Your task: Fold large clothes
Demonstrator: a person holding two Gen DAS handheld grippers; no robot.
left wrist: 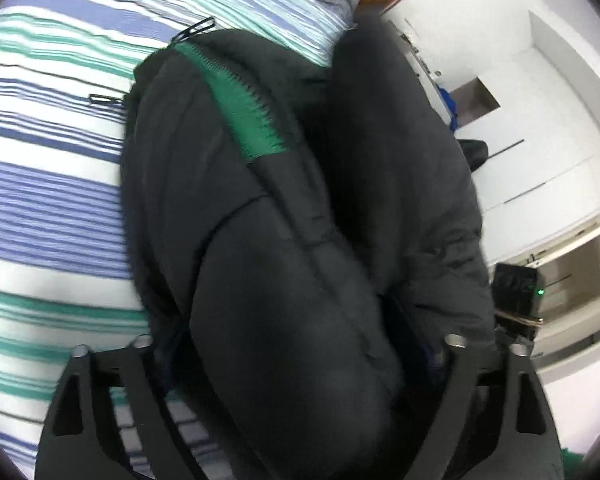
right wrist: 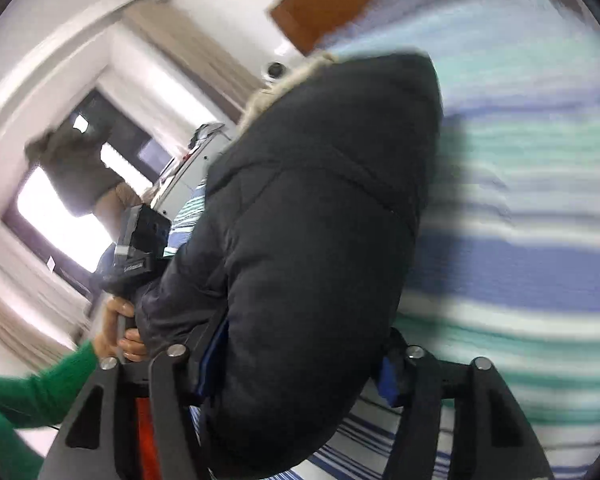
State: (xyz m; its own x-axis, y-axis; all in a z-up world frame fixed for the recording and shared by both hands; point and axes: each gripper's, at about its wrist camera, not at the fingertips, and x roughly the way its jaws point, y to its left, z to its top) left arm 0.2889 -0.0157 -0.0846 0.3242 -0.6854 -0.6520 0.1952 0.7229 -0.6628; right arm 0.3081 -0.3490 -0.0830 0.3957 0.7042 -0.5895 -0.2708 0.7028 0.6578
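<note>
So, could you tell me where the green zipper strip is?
In the left wrist view, the green zipper strip runs along the black jacket, upper centre, beside the striped bedsheet.

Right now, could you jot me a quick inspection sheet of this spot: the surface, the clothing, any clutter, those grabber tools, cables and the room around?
Surface: striped bed sheet, blue, green and white.
Job's things: black puffer jacket, bulky, green zipper tape showing; pale fur trim at its far end.
Clutter: nothing seen.
Grippers: left hand-held gripper and right hand-held gripper each have bunched jacket between their fingers.
Cables: thin dark cord on the sheet, likely the jacket's drawstring.
Surroundings: white cupboards, wooden headboard, window, blurred.
</note>
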